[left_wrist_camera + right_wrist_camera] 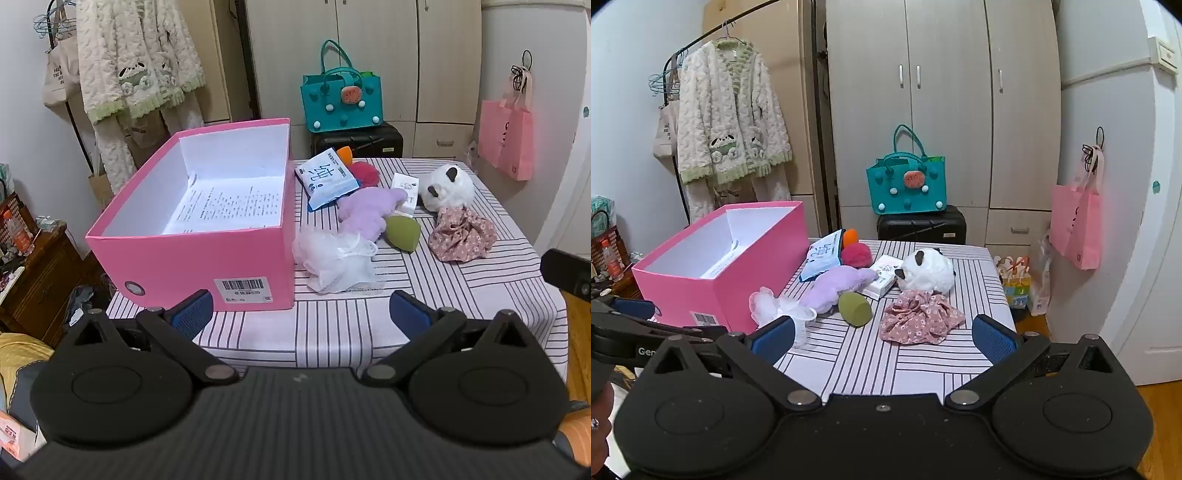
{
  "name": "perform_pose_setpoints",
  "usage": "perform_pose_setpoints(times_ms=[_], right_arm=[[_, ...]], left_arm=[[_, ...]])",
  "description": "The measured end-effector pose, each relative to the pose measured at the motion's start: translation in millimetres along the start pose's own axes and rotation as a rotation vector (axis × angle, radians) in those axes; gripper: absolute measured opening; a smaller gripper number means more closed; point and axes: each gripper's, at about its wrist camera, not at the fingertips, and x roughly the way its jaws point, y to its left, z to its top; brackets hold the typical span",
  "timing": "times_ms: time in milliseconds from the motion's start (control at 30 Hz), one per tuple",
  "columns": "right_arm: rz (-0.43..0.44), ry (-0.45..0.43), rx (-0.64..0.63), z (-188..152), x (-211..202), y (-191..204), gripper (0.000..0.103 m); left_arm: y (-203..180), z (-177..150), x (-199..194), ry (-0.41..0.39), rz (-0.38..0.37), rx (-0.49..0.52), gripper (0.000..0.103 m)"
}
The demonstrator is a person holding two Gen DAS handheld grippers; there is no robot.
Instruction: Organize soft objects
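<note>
One pink box (192,258) is seen on the bench (443,295), with one panda (448,186), one scrunchie (463,238), one green sponge (400,232) and one white pouf (336,262) beside it. Left gripper (301,314) and right gripper (882,336) are held wide open, empty.

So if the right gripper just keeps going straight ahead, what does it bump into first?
Probably the floral pink cloth, which lies nearest ahead of the open right gripper, slightly right of centre. The green sponge sits beside it, so depth makes this a guess.

Glossy pink cardboard box (192,258), fluffy purple plush (364,214), striped cloth tablecloth (461,291).
</note>
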Motion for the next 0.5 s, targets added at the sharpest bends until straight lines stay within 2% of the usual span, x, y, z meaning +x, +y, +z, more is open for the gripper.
perform_pose_setpoints(times_ms=[500], right_arm=[[0.001,-0.019,-0.008,-3,-8,2,0.103]], left_arm=[[6,2,2,-0.015,-0.001,-0.007,0.103]])
